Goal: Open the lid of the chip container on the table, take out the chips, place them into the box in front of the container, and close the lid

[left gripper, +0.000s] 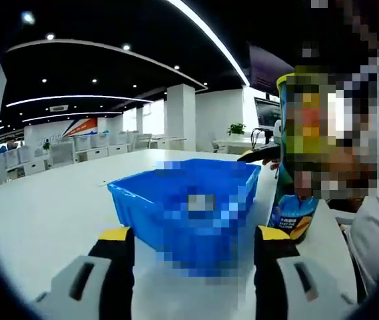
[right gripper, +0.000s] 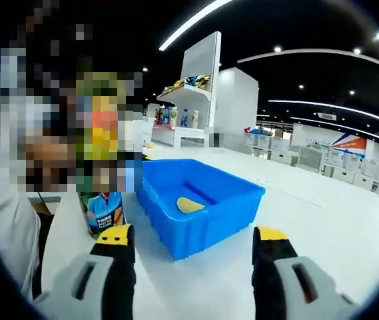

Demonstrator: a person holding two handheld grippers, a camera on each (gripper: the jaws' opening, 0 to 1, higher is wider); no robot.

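1. Grippers first — left gripper and right gripper both hang spread wide, nothing between the jaws.
2. Blue box sits on the white desk dead ahead of both, one chip inside.
3. Chip container stands upright just beside the box — right of the left gripper, left of the right; neither looks clearly nearer.
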